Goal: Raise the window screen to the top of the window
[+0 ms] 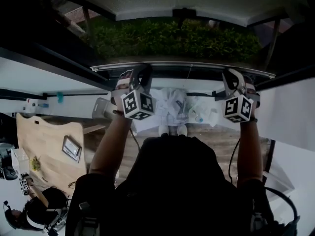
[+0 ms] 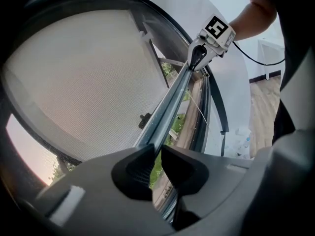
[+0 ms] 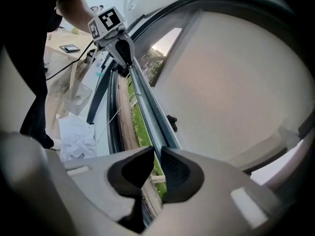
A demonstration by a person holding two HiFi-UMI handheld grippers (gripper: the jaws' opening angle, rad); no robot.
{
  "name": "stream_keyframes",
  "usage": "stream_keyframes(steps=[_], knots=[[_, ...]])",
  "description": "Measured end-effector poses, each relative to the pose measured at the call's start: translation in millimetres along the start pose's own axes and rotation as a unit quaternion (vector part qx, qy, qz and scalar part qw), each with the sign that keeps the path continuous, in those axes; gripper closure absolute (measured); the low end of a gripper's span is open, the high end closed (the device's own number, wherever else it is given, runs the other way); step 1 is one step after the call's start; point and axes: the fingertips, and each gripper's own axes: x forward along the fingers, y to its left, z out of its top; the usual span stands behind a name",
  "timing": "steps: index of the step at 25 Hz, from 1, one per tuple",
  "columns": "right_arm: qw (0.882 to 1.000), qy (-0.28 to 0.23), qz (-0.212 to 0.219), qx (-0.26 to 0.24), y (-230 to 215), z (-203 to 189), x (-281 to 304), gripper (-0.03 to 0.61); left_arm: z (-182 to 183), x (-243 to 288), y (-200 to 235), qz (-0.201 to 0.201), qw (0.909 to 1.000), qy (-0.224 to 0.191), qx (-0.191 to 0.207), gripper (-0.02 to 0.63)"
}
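Both of the person's forearms reach up and forward from the dark torso in the head view, one gripper in each hand. The left gripper point(image 1: 140, 72) and right gripper point(image 1: 231, 73) sit well apart on the same rail point(image 1: 182, 64), the bar along the bottom edge of the screen, each with its marker cube turned back toward the camera.

In the left gripper view, the left gripper point(image 2: 156, 152) has its jaws nearly together, pinched on the rail point(image 2: 167, 107). The dark pads point(image 2: 138, 163) press on the metal from either side. The rail runs away from there to the right gripper point(image 2: 199, 58) at its far end.

The right gripper view shows the same thing from the other end. The right gripper point(image 3: 156, 154) is clamped narrow on the rail point(image 3: 147, 102), and the left gripper point(image 3: 123, 50) holds it further along.

A small black catch point(image 3: 172, 122) sits on the rail between the two grips. The pale mesh of the screen point(image 3: 231, 82) spreads from one side of the rail and fills most of both gripper views.

On the rail's other side is a gap down to the sill point(image 3: 125, 127), so the rail is lifted off the sill. Grass point(image 3: 139, 119) shows in that gap, and in the head view a hedge point(image 1: 172, 38) lies beyond the window
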Motion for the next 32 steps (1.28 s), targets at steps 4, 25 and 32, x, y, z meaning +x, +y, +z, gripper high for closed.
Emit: stream_keyframes(steps=[4, 25, 32], knots=[[1.000, -0.003, 0.001, 0.004, -3, 0, -2, 0.532, 4, -3, 5, -0.001, 1.0000, 0.000, 0.002, 0.566], [1.000, -0.004, -0.005, -0.002, -44, 23, -28, 0.532, 35, -29, 44, -0.006, 0.9996, -0.013, 0.025, 0.568], [1.000, 0.001, 0.007, -0.010, -46, 26, -32, 0.532, 38, -33, 45, -0.027, 0.9994, -0.004, 0.022, 0.568]])
